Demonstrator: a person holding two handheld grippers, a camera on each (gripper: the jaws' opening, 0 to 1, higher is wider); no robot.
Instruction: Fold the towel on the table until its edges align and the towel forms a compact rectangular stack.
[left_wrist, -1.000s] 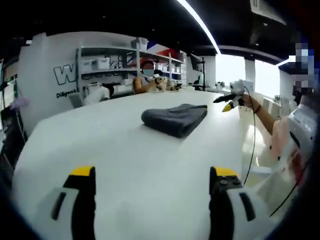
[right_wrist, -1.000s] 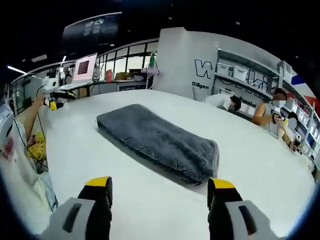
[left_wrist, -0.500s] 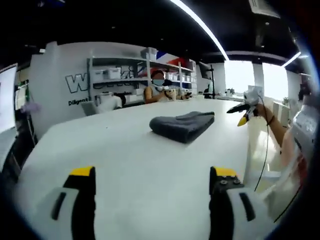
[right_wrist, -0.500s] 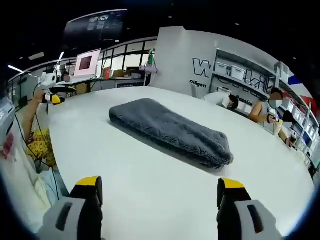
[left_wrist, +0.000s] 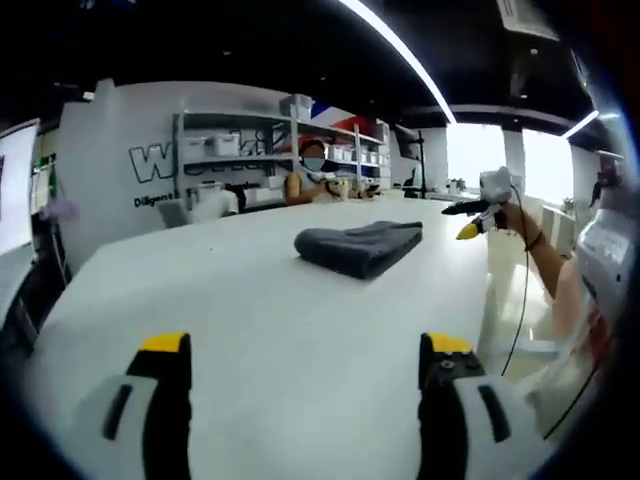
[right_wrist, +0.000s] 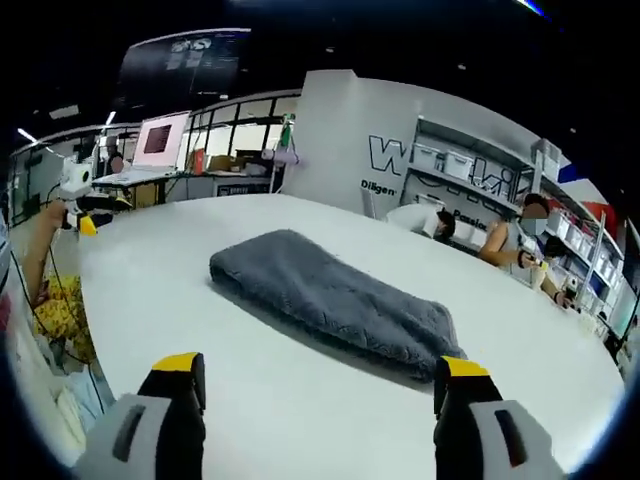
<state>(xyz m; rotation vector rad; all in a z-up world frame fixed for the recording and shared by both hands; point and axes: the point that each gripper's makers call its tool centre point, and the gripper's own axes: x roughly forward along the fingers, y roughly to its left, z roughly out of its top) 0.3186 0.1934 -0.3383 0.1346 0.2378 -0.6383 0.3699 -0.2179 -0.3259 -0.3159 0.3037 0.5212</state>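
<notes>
The towel (right_wrist: 335, 303) is dark grey and plush, folded into a long, compact, roughly rectangular stack that lies flat on the white table (right_wrist: 300, 400). In the right gripper view it runs on a slant from upper left to lower right, its top surface nubbly with soft creases, its corners rounded, and the long near side showing a thick folded edge with a thin shadow under it. The lower right end sits just beyond the tip of the right gripper's (right_wrist: 320, 385) own jaw on that side, though I cannot tell whether anything touches. In the left gripper view the same towel (left_wrist: 360, 246) sits farther off, around the middle of the table (left_wrist: 250, 320), seen end-on as a low bundle with a layered fold line along its upper edge.

The left gripper (left_wrist: 305, 360) has its 2 yellow-tipped jaws spread wide apart over bare table, with nothing between them. The right gripper's 2 jaws are likewise spread wide and grip nothing, the table showing between them.

In the left gripper view the right gripper (left_wrist: 470, 212) shows at the right, in a hand beyond the table's edge, well apart from the towel. In the right gripper view the left gripper (right_wrist: 80, 205) shows at the far left, also beside the table's edge.

Behind the table stand shelves (left_wrist: 230, 160) with boxes, and a seated person (left_wrist: 310, 180) is at the far side
</notes>
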